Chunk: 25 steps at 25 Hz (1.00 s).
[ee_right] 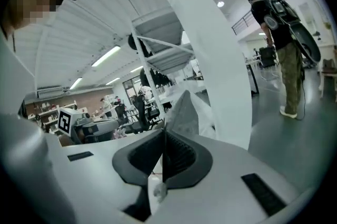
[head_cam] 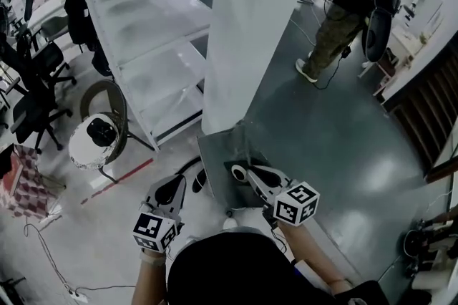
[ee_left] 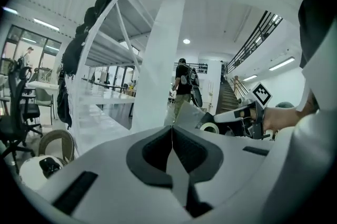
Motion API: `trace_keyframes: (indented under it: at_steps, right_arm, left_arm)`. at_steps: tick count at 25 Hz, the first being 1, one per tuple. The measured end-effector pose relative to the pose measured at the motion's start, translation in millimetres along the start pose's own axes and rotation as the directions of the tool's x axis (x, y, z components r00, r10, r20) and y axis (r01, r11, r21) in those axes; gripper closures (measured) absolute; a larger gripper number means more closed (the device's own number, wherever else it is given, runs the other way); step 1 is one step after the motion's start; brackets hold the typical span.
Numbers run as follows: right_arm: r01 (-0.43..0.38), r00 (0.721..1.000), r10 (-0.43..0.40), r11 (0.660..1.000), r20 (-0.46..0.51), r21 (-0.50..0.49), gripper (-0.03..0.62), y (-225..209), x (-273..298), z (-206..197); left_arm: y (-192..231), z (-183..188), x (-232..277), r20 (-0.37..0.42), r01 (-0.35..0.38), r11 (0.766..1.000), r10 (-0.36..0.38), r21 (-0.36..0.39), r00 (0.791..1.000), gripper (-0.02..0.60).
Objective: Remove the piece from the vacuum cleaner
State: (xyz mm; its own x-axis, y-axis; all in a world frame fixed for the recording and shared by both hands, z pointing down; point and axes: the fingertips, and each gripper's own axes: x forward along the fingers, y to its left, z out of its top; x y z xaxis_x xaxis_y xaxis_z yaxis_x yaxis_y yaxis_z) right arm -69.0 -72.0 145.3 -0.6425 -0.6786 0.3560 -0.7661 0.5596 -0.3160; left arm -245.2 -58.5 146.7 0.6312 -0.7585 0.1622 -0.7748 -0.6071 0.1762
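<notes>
Spanning the gap between both tools, the grey sheet (head_cam: 218, 166) is a thin, flat, roughly square piece with a dull, faintly creased surface and one corner peaking upward. It is held up in front of the person, above the grey floor (head_cam: 336, 146) and just before the white pillar (head_cam: 257, 24).

The left gripper (ee_left: 171, 131) has its jaws pressed together on the sheet's edge, and a pale strip of it runs down through the seam between the pads. The right gripper (ee_right: 164, 133) likewise pinches the sheet, which rises past its tips as a grey point.

Print shows as black-and-white square markers on the left cube (head_cam: 152, 230) and the right cube (head_cam: 297, 203); the patterns are codes, not words.

To the left stands a white shelving rack (head_cam: 157, 46), with a white rounded appliance (head_cam: 93, 142) near its foot, office chairs (head_cam: 36, 96) farther out and a red tape line (head_cam: 118, 182) on the ground. To the right the floor lies open as far as another person (head_cam: 343, 10), who stands well apart.
</notes>
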Motion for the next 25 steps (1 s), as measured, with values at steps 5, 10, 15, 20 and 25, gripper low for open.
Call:
trace_keyframes:
  at_steps: [5, 10, 15, 20, 25]
  right_arm:
    - [-0.062, 0.993, 0.071, 0.993, 0.09, -0.101, 0.546, 30, -2, 34]
    - [-0.078, 0.98, 0.11, 0.979, 0.163, -0.187, 0.548, 47, -13, 57]
    - [-0.091, 0.973, 0.138, 0.967, 0.188, -0.237, 0.548, 61, -15, 64]
    - [-0.113, 0.976, 0.151, 0.966, 0.157, -0.231, 0.548, 64, -11, 53]
    - [-0.114, 0.982, 0.143, 0.97, 0.126, -0.213, 0.548, 62, -7, 42]
  left_arm:
    - [1, 30, -16, 0.062, -0.02, 0.999, 0.017, 0.05, 0.998, 0.563]
    - [-4, 47, -30, 0.102, -0.046, 0.996, 0.038, 0.08, 0.994, 0.563]
    - [-7, 47, -39, 0.102, -0.056, 0.992, 0.045, 0.11, 0.994, 0.563]
    - [-15, 51, -44, 0.106, -0.074, 0.994, 0.066, 0.075, 0.992, 0.563]
    - [-12, 37, -51, 0.088, -0.09, 0.993, 0.084, 0.072, 0.993, 0.563]
